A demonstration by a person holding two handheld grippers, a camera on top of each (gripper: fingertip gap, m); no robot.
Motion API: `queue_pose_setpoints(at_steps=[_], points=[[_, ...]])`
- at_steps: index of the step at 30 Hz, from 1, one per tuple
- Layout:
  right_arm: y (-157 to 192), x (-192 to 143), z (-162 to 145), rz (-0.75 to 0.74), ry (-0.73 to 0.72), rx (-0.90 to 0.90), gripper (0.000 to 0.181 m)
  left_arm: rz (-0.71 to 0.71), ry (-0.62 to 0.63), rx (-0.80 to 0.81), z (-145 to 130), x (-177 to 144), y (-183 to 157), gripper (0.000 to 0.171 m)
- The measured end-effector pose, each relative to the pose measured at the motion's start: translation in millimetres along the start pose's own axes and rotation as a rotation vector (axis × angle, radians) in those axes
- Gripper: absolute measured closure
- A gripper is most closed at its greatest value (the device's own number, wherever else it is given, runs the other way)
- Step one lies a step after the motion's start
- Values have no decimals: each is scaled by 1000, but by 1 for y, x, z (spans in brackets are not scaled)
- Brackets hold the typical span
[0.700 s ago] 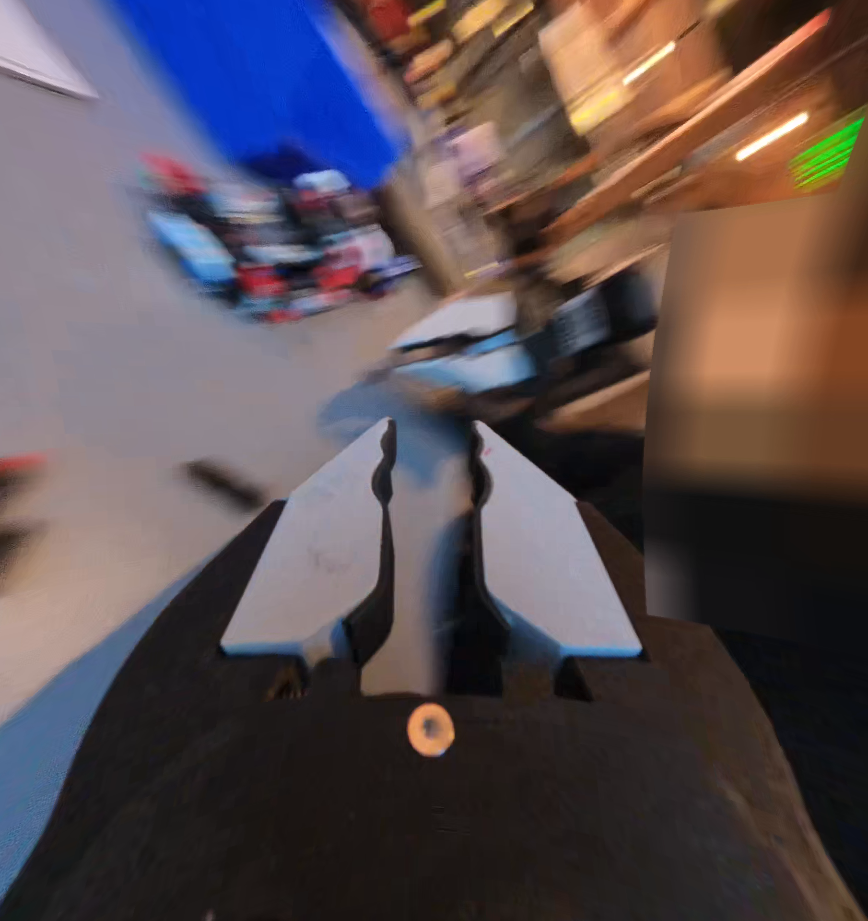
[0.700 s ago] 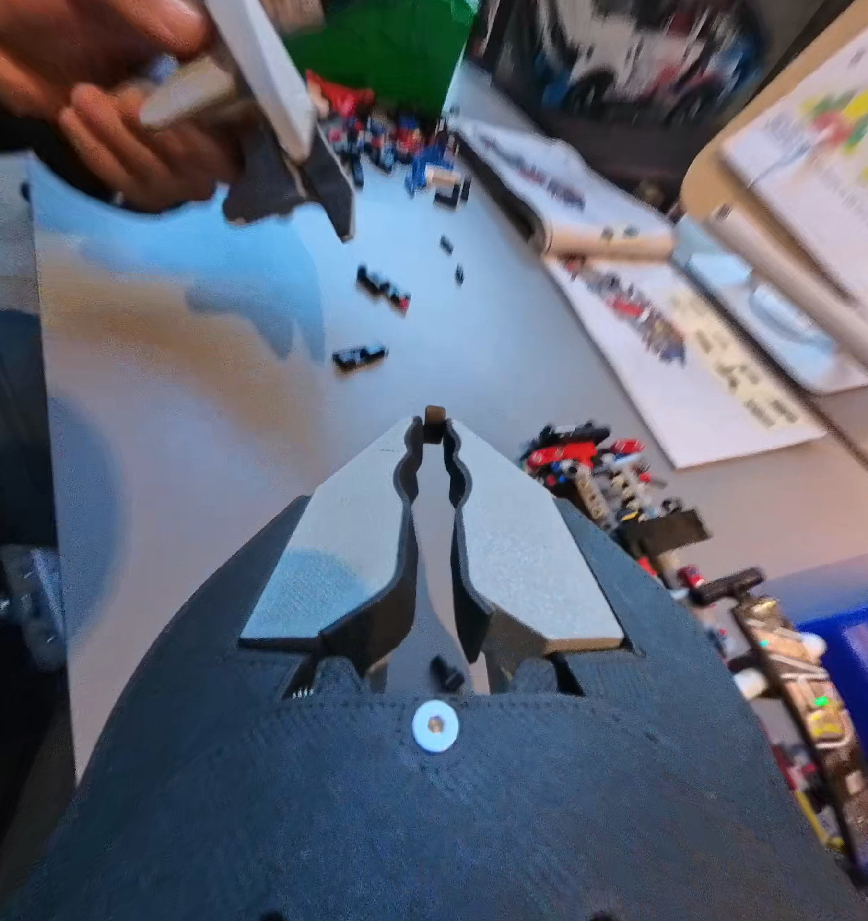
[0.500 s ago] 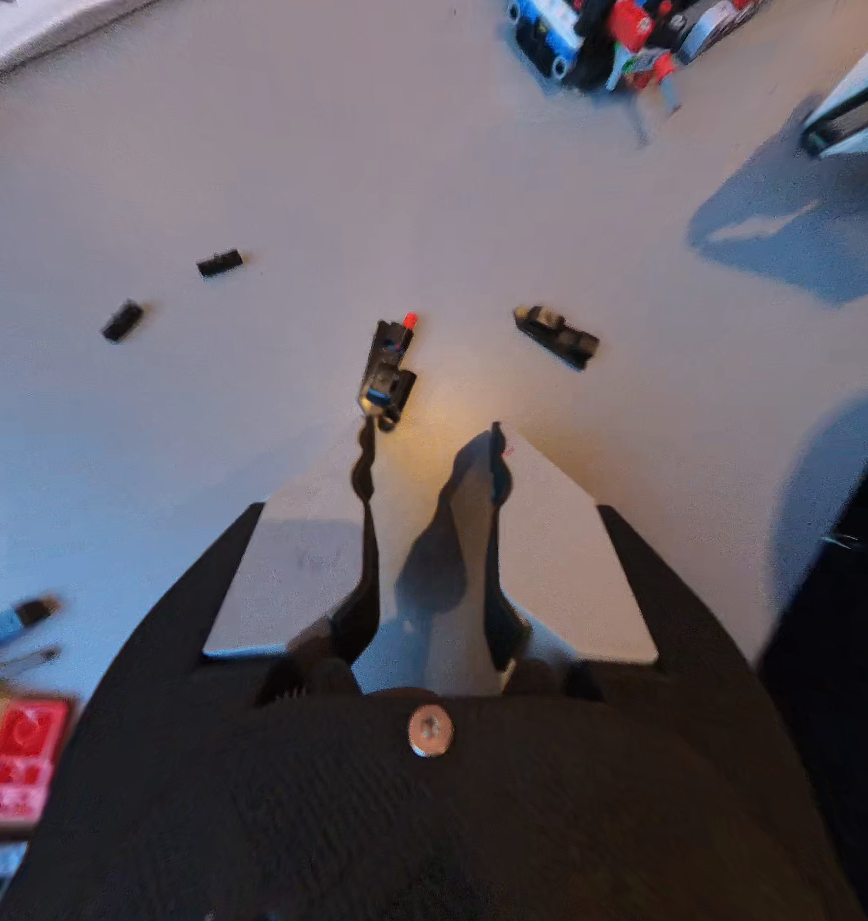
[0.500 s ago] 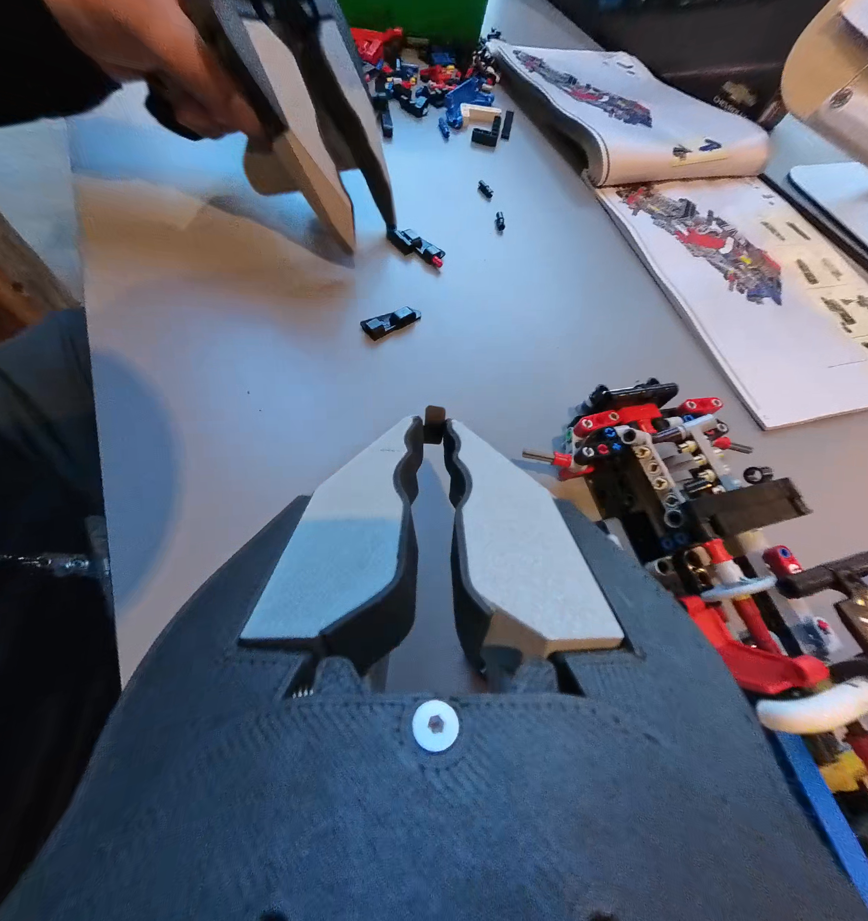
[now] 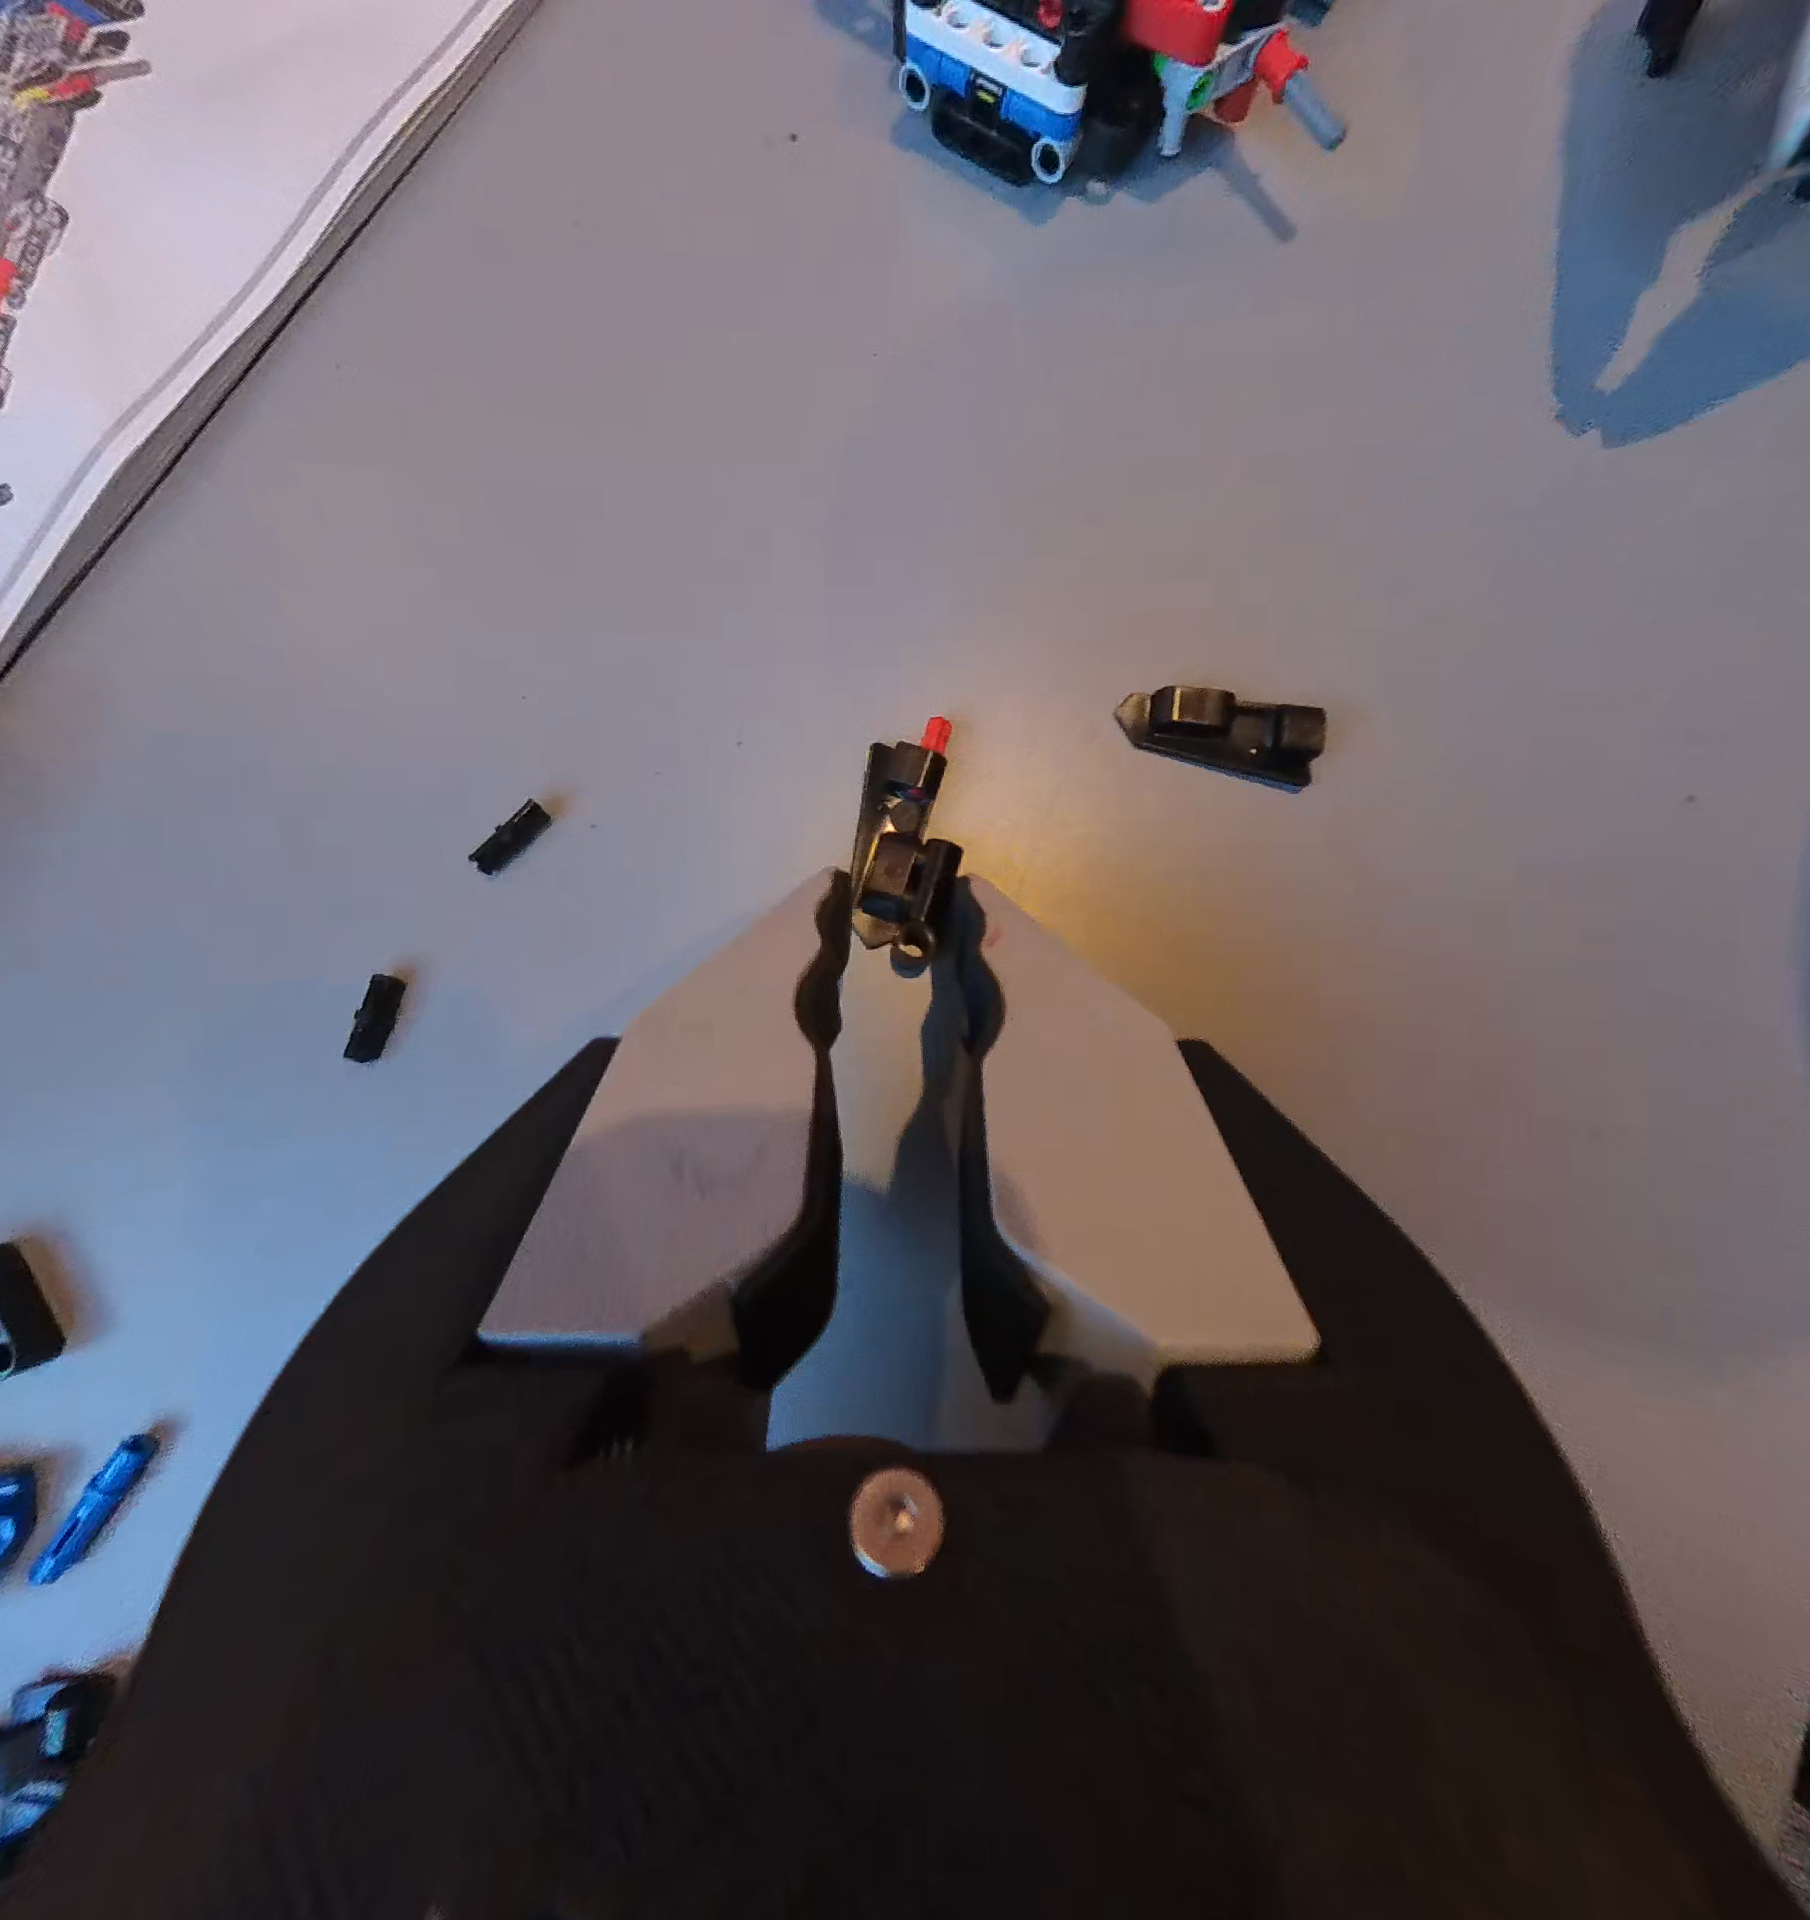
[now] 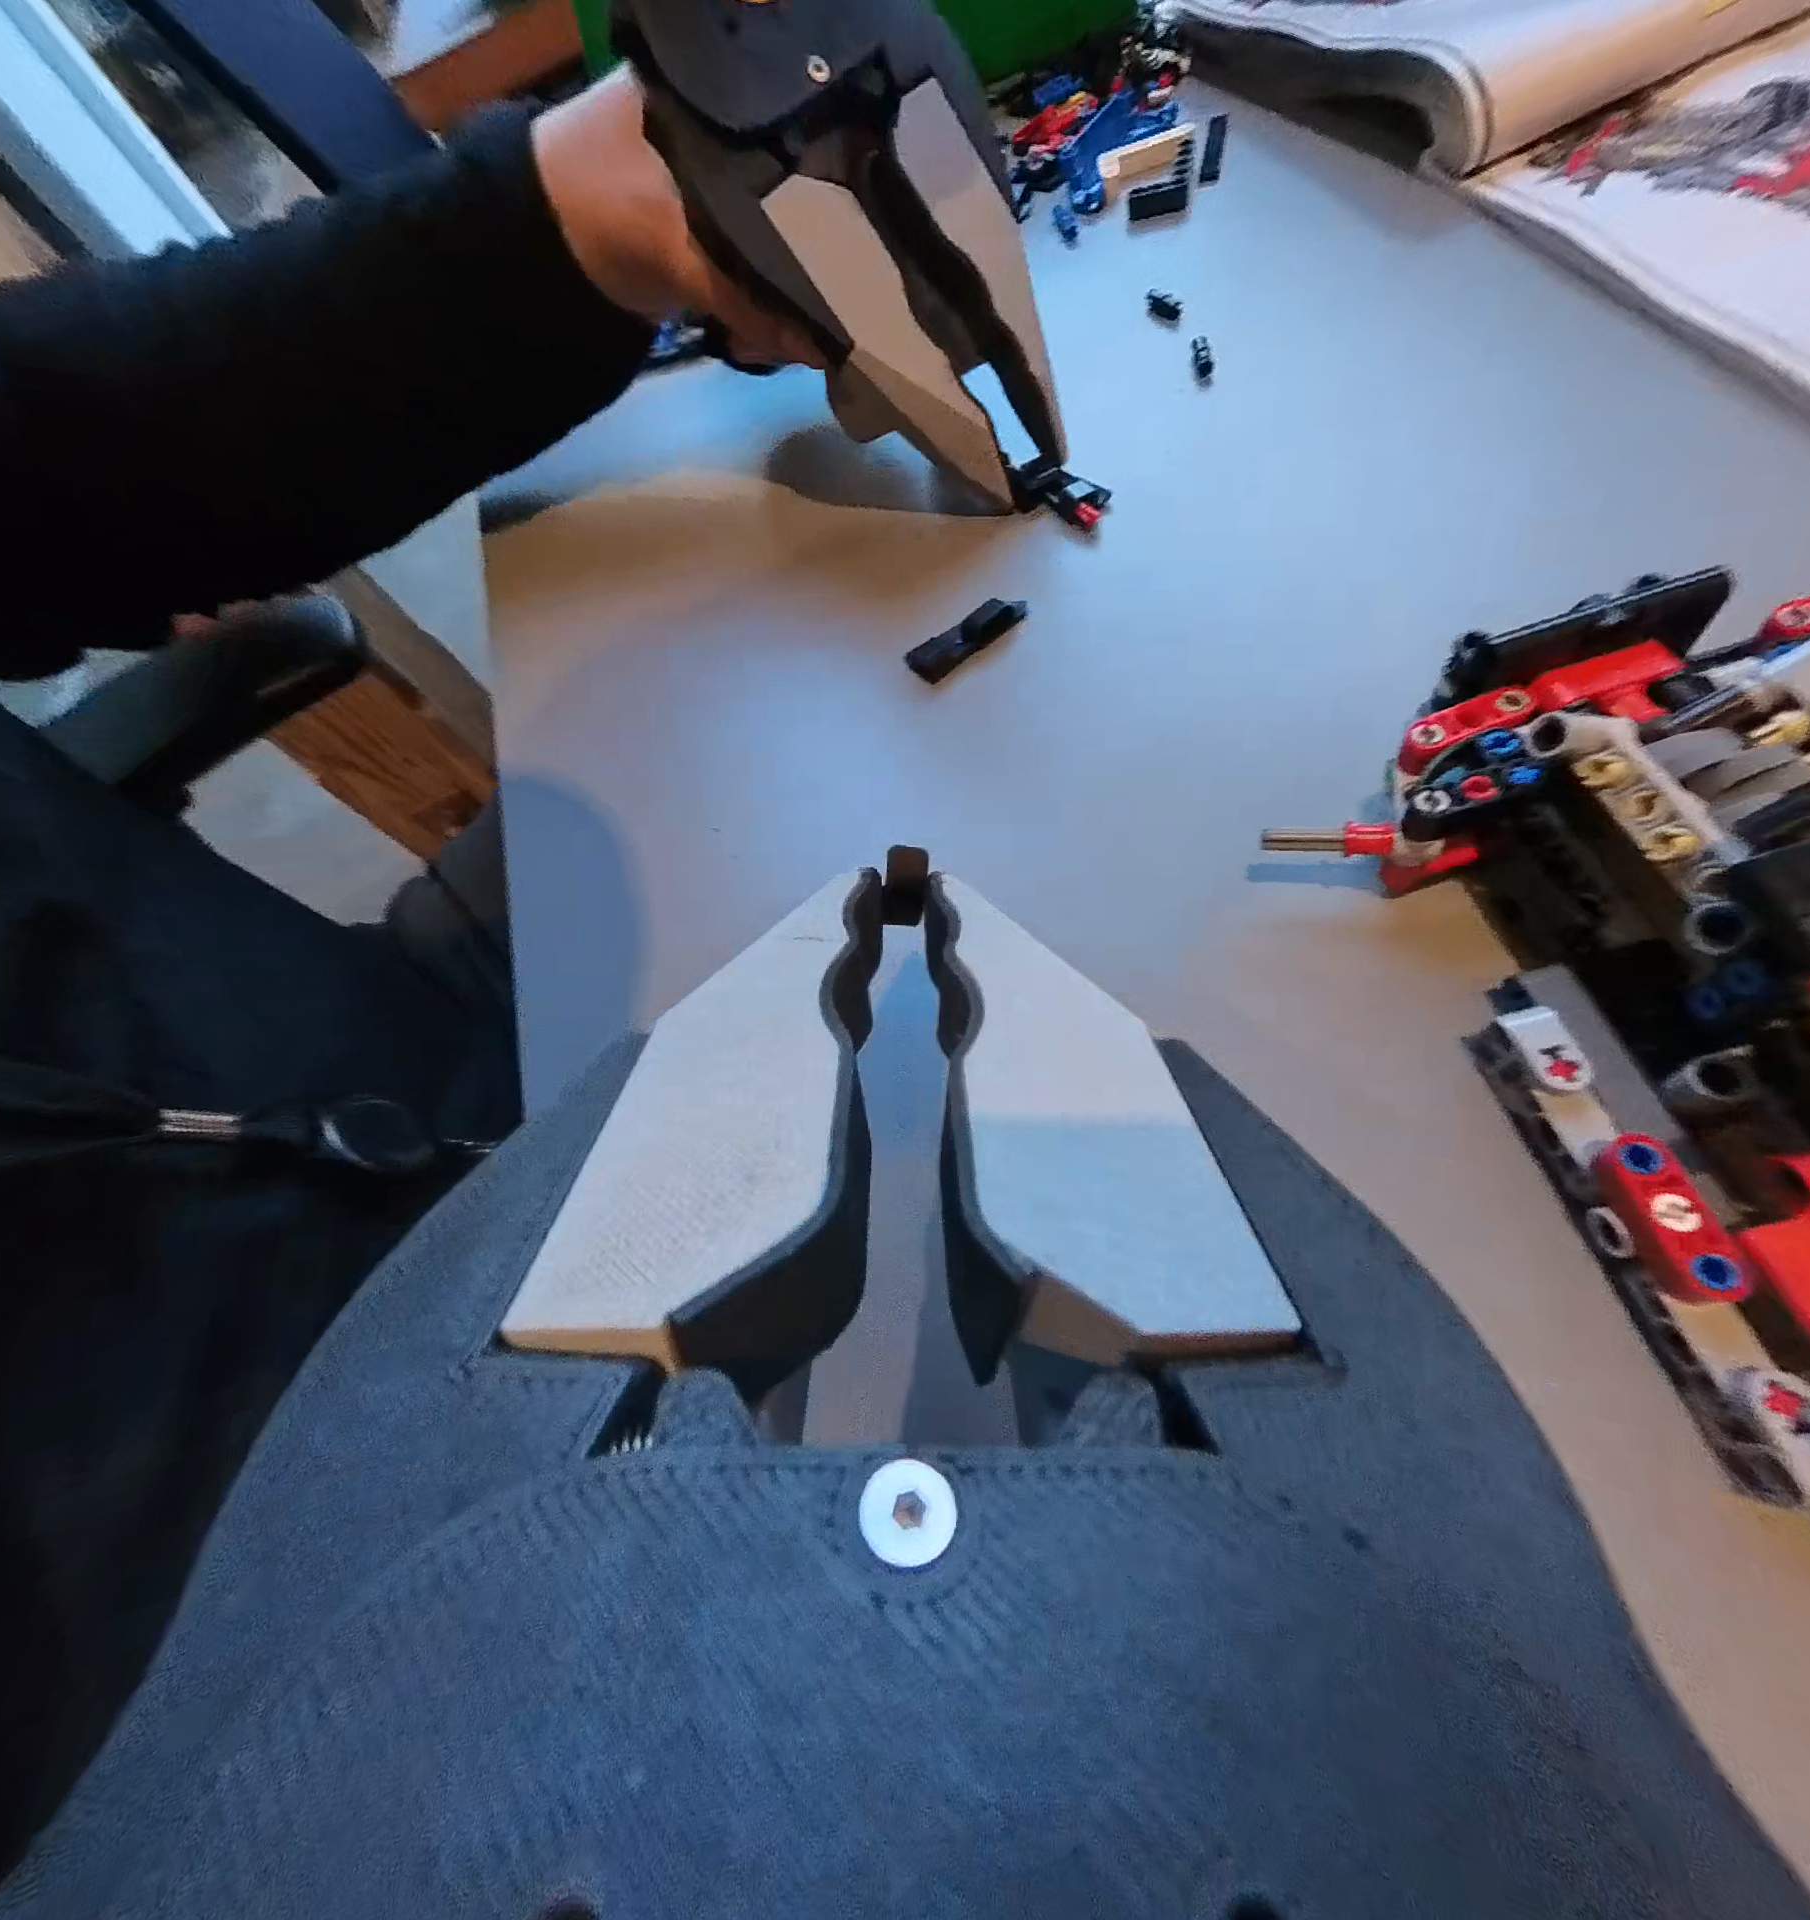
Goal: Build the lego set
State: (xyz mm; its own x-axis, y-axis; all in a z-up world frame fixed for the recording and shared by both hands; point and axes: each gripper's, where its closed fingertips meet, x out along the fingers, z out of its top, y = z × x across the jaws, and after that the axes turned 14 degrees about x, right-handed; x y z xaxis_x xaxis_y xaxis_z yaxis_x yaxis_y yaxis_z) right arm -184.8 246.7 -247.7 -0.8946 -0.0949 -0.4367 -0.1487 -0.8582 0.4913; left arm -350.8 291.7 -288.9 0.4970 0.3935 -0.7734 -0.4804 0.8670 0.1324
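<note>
Left gripper (image 5: 896, 894) down on worktop (image 5: 1088, 499), jaws part open round near end of black sub-assembly (image 5: 901, 831); clamped or not, can't tell. Its long axis runs away from gripper, red pin end farthest. Right gripper (image 6: 906, 883) pinches small black piece (image 6: 906, 883). Chassis (image 6: 1659, 935) well apart, partly built; loose parts (image 6: 1119, 135) remain.

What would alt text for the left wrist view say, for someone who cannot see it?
The left gripper points down at a grey table, its fingertips on either side of a small black piece with a red tip. Other black pieces lie nearby, with a partly built model beyond.
</note>
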Motion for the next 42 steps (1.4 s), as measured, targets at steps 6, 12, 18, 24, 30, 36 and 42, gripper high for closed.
queue_pose_setpoints(at_steps=[6,12,18,24,30,36,42], points=[[10,5,-9,75,58,61,176,-63,-140,-40,34,-25,-48,159],[8,13,-23,64,165,82,176,-87,-20,159,52,16,-129,159],[-2,16,-27,13,204,79,176,-69,-27,163,55,19,-134,158],[1,12,-14,50,130,77,176,-48,-69,132,62,10,-131,134],[22,-3,20,286,-49,192,177,65,-163,205,86,-4,-118,138],[43,-12,41,569,-113,391,177,190,-274,345,133,0,-113,141],[52,-20,47,728,-127,521,177,184,-372,354,160,2,-117,142]])
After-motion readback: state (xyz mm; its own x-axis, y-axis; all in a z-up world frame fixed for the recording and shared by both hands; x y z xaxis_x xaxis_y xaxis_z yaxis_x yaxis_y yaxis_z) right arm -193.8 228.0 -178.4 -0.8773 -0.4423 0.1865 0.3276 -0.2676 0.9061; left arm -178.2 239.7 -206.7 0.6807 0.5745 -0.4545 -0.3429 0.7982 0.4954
